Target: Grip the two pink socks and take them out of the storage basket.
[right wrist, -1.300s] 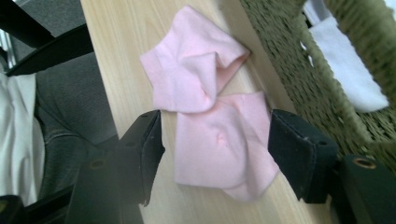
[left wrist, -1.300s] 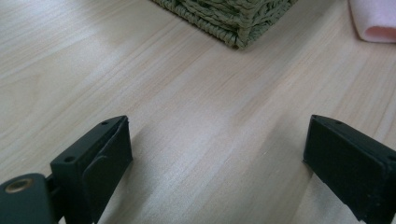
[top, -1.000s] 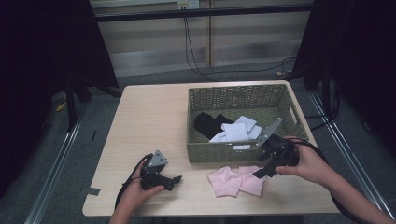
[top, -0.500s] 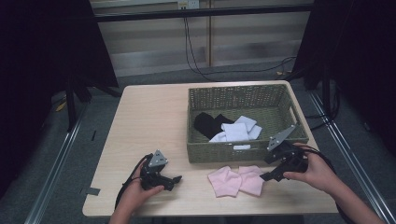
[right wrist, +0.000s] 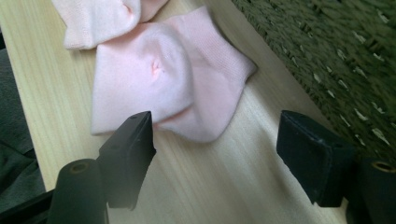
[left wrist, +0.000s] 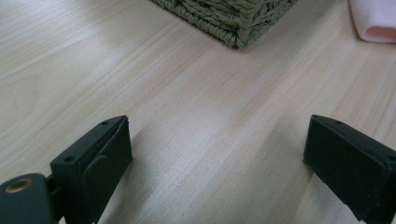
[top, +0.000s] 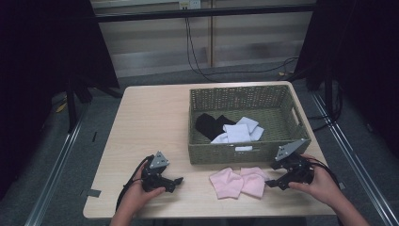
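Pink socks (top: 239, 181): two, lying overlapped near the tabletop's front edge, just in front of the wicker basket (top: 244, 154). Soft, light, floppy, so they'll likely bunch; best pinch the nearest one's free edge. Right gripper (right wrist: 215, 140) just beside it, jaws just been opening, nothing between. Left gripper (top: 178, 179) released, empty, toward front-left.

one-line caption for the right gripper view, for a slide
Open right gripper low over the table, its jaws just short of a pink sock beside the green wicker basket.
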A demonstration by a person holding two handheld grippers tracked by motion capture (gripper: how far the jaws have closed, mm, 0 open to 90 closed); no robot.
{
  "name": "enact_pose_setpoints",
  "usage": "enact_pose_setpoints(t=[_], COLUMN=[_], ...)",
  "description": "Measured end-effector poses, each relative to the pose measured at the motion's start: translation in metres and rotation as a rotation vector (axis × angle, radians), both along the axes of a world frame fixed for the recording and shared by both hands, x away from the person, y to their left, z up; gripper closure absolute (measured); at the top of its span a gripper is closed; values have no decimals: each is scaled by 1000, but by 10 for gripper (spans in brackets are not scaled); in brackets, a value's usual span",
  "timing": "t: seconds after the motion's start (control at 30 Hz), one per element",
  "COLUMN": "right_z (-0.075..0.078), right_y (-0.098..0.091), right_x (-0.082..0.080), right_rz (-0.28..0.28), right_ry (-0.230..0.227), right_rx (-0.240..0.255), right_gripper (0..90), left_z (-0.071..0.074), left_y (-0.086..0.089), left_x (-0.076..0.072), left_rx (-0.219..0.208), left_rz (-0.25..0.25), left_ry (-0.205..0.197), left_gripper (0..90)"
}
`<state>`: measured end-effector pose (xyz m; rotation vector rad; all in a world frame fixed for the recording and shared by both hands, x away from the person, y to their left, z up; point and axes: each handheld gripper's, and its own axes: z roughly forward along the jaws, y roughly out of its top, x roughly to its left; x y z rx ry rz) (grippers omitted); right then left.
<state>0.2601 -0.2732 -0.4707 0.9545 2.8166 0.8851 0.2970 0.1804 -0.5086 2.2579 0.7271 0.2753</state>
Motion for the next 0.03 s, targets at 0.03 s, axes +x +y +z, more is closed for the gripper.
enact_pose_setpoints(t=[0.03], right_z=[0], right_y=[0], right_x=[-1], right_rz=[2], right_ry=[-8], right_rx=[-1], right_gripper=[270], left_z=[0], left_y=[0], left_x=[0], left_rx=[0], left_rz=[0], left_ry=[0], left_gripper=[72])
